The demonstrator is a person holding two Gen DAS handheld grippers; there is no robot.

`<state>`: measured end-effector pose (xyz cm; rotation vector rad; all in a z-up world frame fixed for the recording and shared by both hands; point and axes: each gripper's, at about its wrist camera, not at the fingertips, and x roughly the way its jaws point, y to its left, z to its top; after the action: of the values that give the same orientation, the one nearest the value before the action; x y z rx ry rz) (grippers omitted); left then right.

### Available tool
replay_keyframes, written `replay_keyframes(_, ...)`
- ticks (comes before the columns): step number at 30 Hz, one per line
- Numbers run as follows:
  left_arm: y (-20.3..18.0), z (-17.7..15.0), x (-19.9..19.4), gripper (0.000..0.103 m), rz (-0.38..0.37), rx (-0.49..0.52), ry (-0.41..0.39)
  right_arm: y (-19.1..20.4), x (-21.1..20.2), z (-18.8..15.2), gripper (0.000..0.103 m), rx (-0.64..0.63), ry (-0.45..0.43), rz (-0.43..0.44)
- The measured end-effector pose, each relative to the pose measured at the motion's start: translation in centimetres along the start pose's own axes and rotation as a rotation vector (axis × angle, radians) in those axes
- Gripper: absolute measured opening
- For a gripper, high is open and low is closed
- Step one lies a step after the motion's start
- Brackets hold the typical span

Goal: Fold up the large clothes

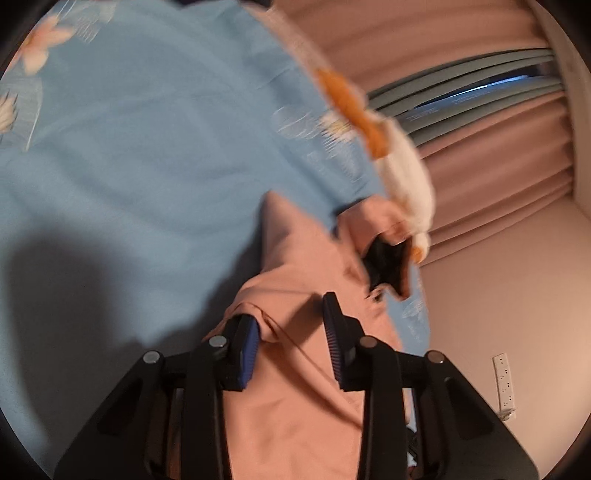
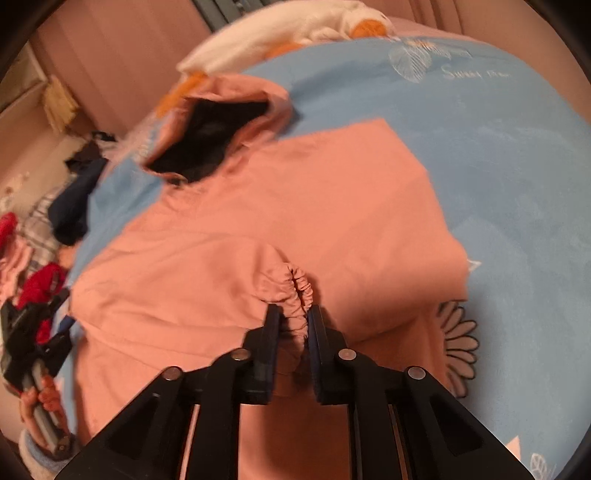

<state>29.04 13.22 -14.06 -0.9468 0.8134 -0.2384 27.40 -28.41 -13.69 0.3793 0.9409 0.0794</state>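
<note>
A pink hoodie [image 2: 295,199] lies spread on a blue bed cover [image 2: 498,147], its hood [image 2: 210,136] open and showing a dark lining. My right gripper [image 2: 293,321] is shut on the gathered elastic cuff [image 2: 299,295] of a sleeve folded over the body. In the left wrist view the hoodie [image 1: 295,387] runs under my left gripper [image 1: 291,336]. Its jaws stand apart over the cloth, with a fold edge beside the left pad [image 1: 249,343]; the far hood [image 1: 384,262] is blurred. The left gripper [image 2: 33,332] also shows at the right wrist view's left edge, held by a hand [image 2: 44,402].
A white and orange plush toy [image 2: 288,26] lies at the bed's far edge [image 1: 402,184]. Loose clothes [image 2: 40,266] are piled on the floor beside the bed. Pink curtains [image 1: 480,155] hang behind, and a power strip [image 1: 504,384] is on the wall.
</note>
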Motion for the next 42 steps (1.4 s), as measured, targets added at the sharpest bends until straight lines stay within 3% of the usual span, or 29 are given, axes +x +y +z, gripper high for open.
replay_keyframes(2,0.9,-0.2,0.3,0.032,0.012,-0.025,0.062,-0.2,0.1,0.3,0.014,0.008,0.017,0.008)
replay_keyframes(4,0.8,-0.4,-0.9,0.037,0.009,0.003,0.085,0.1,-0.7,0.6,0.024,-0.006,0.023,-0.018)
replay_keyframes(5,0.5,-0.7,-1.7,0.046,0.033,0.033,0.101,0.3,-1.4,0.6,0.026,-0.018,0.011,-0.044)
replay_keyframes(6,0.2,-1.2,-2.6,0.071,0.058,0.066,0.108,0.4,-1.9,0.6,0.030,-0.028,-0.006,-0.061)
replay_keyframes(7,-0.1,-1.6,-3.5,0.081,0.069,0.086,0.103,0.5,-2.6,0.6,0.036,-0.037,-0.029,-0.075)
replay_keyframes(13,-3.1,-1.8,-4.7,0.082,0.021,0.182,0.114,2.3,-2.8,1.2,0.040,-0.080,-0.090,-0.017)
replay_keyframes(16,-5.7,-1.9,-3.3,0.082,-0.035,0.230,0.115,3.5,-1.1,0.9,0.040,-0.110,-0.048,0.065)
replay_keyframes(20,-7.4,-2.6,0.1,0.082,-0.137,0.251,0.188,3.6,1.7,0.4,0.040,-0.128,0.025,0.041)
replay_keyframes(22,-6.7,-3.0,2.8,0.081,-0.075,0.226,0.236,3.4,1.7,0.6,0.040,-0.119,0.023,0.050)
replay_keyframes(24,-5.2,-3.3,5.0,0.079,0.051,0.227,0.277,3.4,1.7,0.8,0.040,-0.127,0.036,0.057)
replay_keyframes(25,-4.5,-3.4,5.6,0.074,0.066,0.215,0.302,3.3,1.6,1.0,0.040,-0.132,0.048,0.062)
replay_keyframes(28,-5.4,-2.9,4.5,0.074,0.073,0.250,0.308,3.3,1.0,2.0,0.040,-0.128,0.072,0.092)
replay_keyframes(30,-6.9,-2.3,3.4,0.074,0.055,0.298,0.298,3.0,-0.1,3.0,0.041,-0.121,0.044,0.116)
replay_keyframes(34,-10.7,0.5,2.6,0.082,-0.019,0.370,0.267,2.3,-1.1,6.4,0.059,-0.103,-0.040,0.101)
replay_keyframes(37,-12.8,4.0,5.2,0.083,-0.027,0.385,0.229,1.8,-0.8,10.9,0.068,-0.089,-0.111,0.093)
replay_keyframes(42,-14.8,9.4,12.4,0.083,-0.030,0.346,0.200,0.9,2.5,18.0,0.069,-0.038,-0.186,0.133)
